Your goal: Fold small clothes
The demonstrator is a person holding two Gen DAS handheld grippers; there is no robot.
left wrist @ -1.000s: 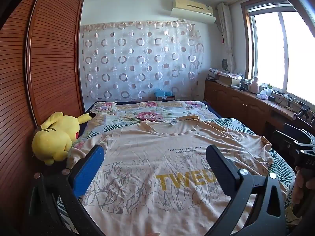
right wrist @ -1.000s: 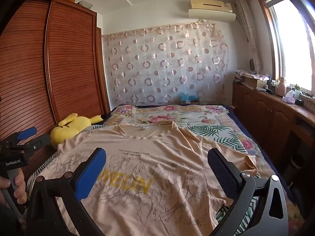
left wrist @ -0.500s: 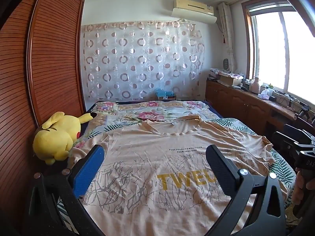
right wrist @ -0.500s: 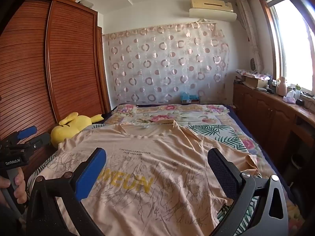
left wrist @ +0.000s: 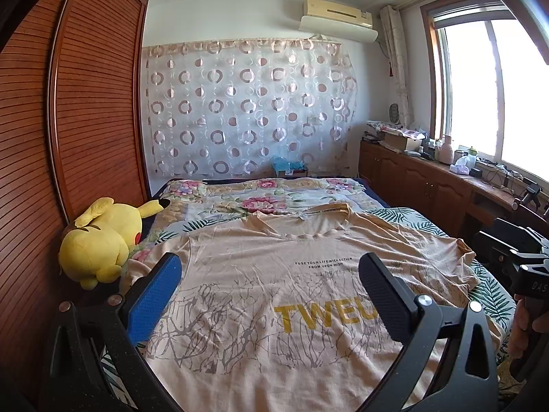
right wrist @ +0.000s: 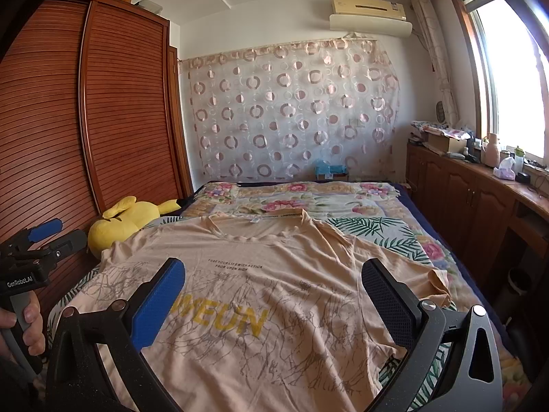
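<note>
1. T-shirt (left wrist: 274,285): the task's garment, peach with yellow lettering, lies print-up and spread flat across the near half of the bed (left wrist: 281,195). Its collar points toward the far edge, its hem toward the near edge where I stand. I judge it is laid out this way so both sides can be reached for a first fold; none has been made yet.
2. Left gripper (left wrist: 269,286): I hold it above the hem near the bed's left edge. Its blue and black fingers stand wide apart and grip nothing, ready to take cloth.
3. Right gripper (right wrist: 272,290): I hold it above the hem toward the bed's right edge, fingers likewise spread with nothing between them. The two tools sit side by side so each can serve its own half of the shirt.
4. Right sleeve (right wrist: 435,285): bunched and curled near the bed's right edge, so it probably wants flattening before folding.
5. Left sleeve (left wrist: 137,267): rumpled at the bed's left edge, just beside the plush.
6. Yellow plush toy (left wrist: 103,243): rests at the left edge against the wardrobe (left wrist: 89,110), close enough to hinder a sideways fold.
</note>
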